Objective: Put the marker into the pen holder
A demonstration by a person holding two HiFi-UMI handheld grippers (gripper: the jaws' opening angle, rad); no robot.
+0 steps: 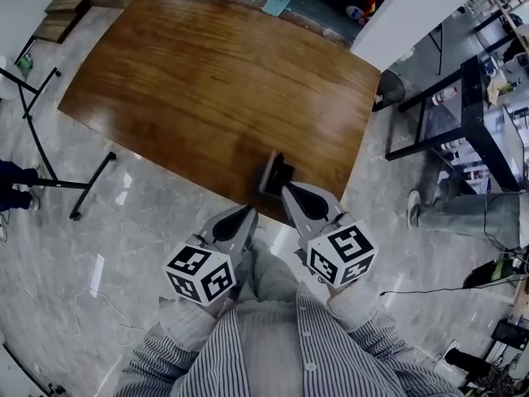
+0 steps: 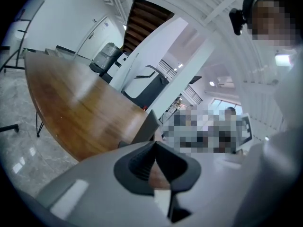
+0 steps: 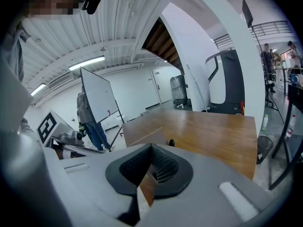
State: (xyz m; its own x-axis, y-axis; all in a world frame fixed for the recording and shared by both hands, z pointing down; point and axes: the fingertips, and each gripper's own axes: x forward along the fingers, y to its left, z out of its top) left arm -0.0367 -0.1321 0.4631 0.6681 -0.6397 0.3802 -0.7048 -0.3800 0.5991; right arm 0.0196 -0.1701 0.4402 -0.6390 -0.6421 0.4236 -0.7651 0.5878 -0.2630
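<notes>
A dark, box-shaped pen holder [image 1: 274, 174] stands at the near edge of the brown wooden table [image 1: 207, 81]. My right gripper [image 1: 288, 190] points at it from just below, its tips almost at the holder, jaws shut with nothing between them. My left gripper [image 1: 249, 212] is a little lower and to the left, off the table's edge, also shut and empty. In the left gripper view the holder [image 2: 147, 126] shows as a grey slab just past the jaws [image 2: 155, 143]. In the right gripper view a small dark tip [image 3: 171, 142] pokes up behind the jaws [image 3: 151, 146]; I cannot tell if it is the marker.
Black tripod legs [image 1: 50, 180] stand on the marble floor left of the table. A black shelf rack [image 1: 471, 114] and a person's leg and shoe [image 1: 463, 209] are at the right. A whiteboard [image 3: 97, 98] and a standing person [image 3: 92, 122] are beyond the table.
</notes>
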